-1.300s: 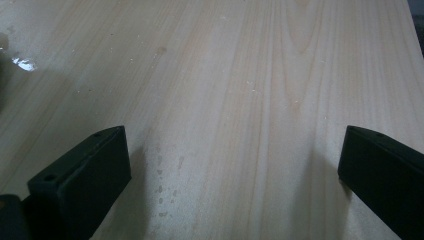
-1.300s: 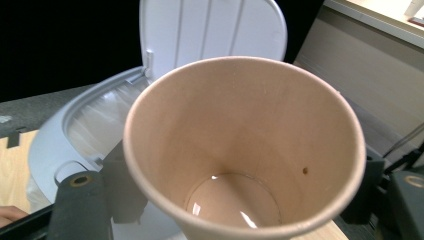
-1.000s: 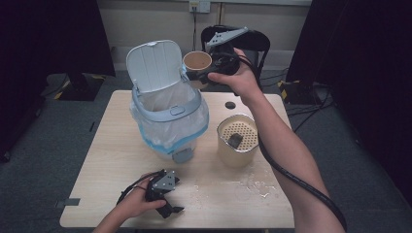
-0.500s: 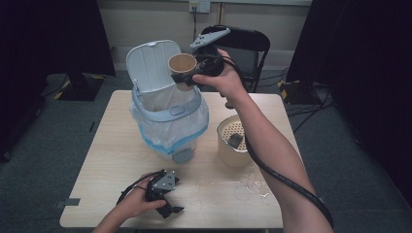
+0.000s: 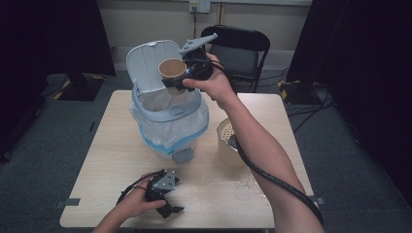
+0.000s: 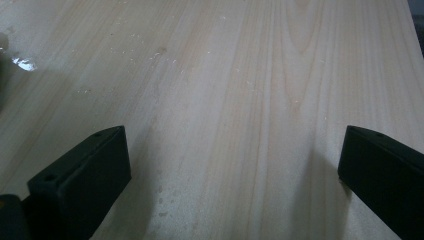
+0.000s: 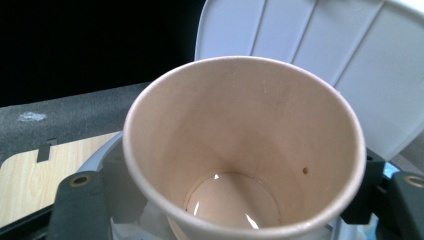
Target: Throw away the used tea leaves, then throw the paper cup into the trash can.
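A brown paper cup (image 5: 171, 69) hangs tilted above the open mouth of a pale blue lidded bin (image 5: 167, 116) lined with a clear bag. My right gripper (image 5: 176, 80) is shut on the cup's sides. In the right gripper view the cup (image 7: 240, 150) sits between my fingers (image 7: 80, 200), with a little shiny liquid at its bottom and the raised bin lid (image 7: 310, 45) behind it. My left gripper (image 5: 170, 205) rests on the wooden table (image 5: 111, 145) near its front edge. There the left gripper (image 6: 235, 165) stands open over bare wood (image 6: 240, 75).
A cream perforated container (image 5: 228, 141) stands on the table right of the bin, under my right forearm. Wet patches and crumbs (image 5: 233, 187) lie on the front right of the table. A black chair (image 5: 238, 46) stands behind the table.
My right hand has carried the cup leftward and slightly down, from behind the table's far right to above the bin. The left hand has stayed put.
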Tool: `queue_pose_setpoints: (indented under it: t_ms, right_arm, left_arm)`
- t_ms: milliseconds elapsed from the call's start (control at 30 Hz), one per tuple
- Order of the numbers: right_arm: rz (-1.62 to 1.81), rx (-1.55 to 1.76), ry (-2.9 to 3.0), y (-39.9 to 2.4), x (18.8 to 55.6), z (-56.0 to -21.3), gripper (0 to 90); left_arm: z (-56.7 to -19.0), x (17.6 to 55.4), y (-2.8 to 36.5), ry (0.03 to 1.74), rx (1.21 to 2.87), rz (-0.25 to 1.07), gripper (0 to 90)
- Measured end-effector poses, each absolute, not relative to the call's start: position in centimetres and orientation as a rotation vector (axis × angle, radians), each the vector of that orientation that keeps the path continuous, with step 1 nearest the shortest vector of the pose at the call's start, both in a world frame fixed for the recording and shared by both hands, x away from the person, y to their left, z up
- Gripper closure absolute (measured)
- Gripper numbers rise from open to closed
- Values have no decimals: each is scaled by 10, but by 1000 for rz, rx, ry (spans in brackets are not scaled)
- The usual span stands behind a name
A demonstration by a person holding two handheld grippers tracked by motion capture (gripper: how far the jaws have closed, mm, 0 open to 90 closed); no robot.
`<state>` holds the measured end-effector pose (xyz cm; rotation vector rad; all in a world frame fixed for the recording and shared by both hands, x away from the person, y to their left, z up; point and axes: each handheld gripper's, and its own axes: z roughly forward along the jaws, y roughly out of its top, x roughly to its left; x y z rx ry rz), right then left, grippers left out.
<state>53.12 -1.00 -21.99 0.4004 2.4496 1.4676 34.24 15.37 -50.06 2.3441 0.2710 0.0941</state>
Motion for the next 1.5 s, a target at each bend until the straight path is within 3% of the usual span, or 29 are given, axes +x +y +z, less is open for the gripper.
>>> queue_pose_setpoints:
  t_ms: [400, 500, 533, 1500]
  right_arm:
    - [1488, 404, 2483, 1, 534, -233, 238]
    - [1490, 455, 2509, 4, 536, -236, 126]
    - [1495, 466, 2520, 4, 536, -237, 156]
    - [1459, 406, 2579, -37, 504, -245, 145]
  left_arm:
    - [-500, 343, 154, 270, 2354, 96, 0]
    - [-500, 343, 154, 271, 2353, 96, 0]
    - [-500, 342, 154, 271, 2348, 96, 0]
    - [-501, 343, 154, 264, 2338, 101, 0]
